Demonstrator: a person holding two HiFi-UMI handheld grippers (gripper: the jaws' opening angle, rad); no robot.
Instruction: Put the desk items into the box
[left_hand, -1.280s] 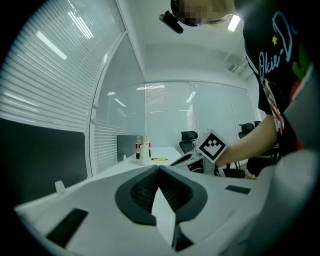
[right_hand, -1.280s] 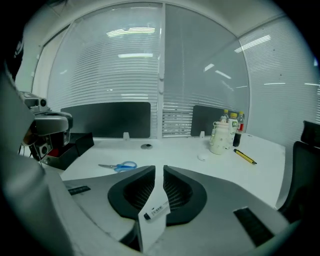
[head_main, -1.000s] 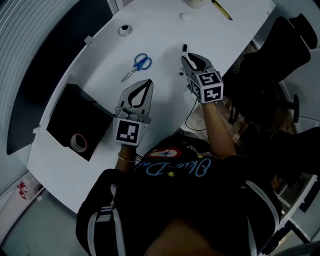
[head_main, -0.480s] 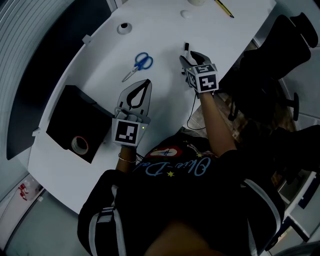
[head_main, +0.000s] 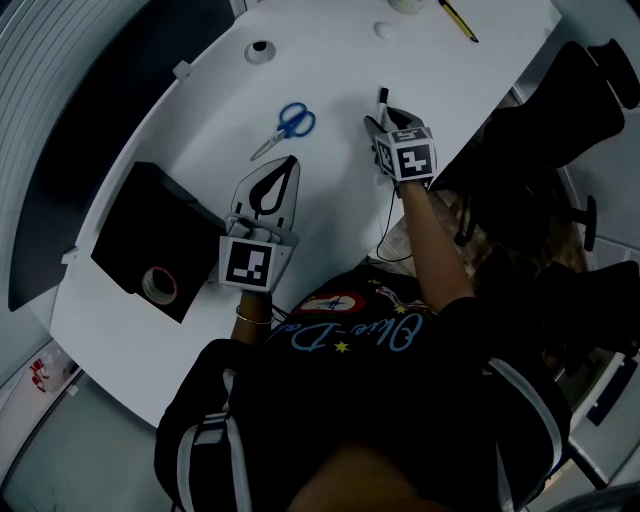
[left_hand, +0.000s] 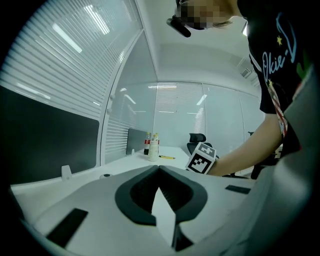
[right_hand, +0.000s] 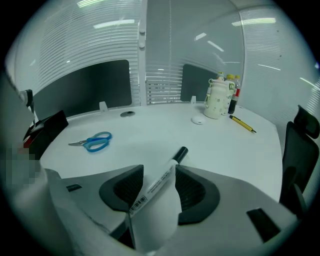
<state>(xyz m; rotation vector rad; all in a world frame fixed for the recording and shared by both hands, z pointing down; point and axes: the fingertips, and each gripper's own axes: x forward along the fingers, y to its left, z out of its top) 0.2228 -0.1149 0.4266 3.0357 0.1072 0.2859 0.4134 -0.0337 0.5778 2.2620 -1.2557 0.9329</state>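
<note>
Head view: the black open box (head_main: 135, 228) sits at the left of the white desk (head_main: 330, 60), and my right gripper (head_main: 384, 112) straddles the white, black-capped marker (head_main: 382, 98). Left gripper view: my left gripper (left_hand: 159, 168) is pressed together and empty. Right gripper view: my jaws have just been opening and now stand spread, with the marker between them, untouched. I advise centring on the barrel, then closing squarely.
</note>
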